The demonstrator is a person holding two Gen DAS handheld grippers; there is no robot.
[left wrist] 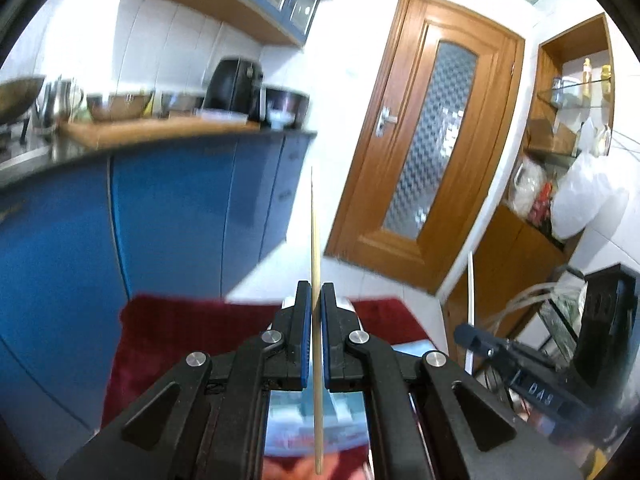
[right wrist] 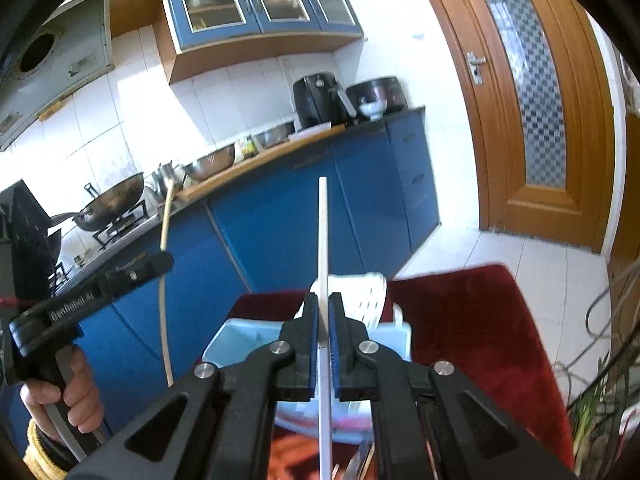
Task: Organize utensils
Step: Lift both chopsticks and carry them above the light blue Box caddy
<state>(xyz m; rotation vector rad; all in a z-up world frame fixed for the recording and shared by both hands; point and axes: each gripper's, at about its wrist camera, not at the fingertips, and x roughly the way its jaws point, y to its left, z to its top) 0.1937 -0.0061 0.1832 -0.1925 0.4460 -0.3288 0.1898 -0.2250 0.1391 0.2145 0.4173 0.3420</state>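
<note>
My left gripper is shut on a thin wooden chopstick that stands upright between its blue pads, high above the red cloth. My right gripper is shut on a white chopstick, also upright. Below the right gripper sits a light blue plastic utensil basket with a white slotted part. In the right wrist view the left gripper shows at the left, held by a hand, with the wooden chopstick rising from it. The right gripper shows at the lower right of the left wrist view.
Blue kitchen cabinets carry a counter with a wok, metal bowls, a black air fryer and a cooker. A wooden door stands to the right. Cables and green stalks lie at the right edge.
</note>
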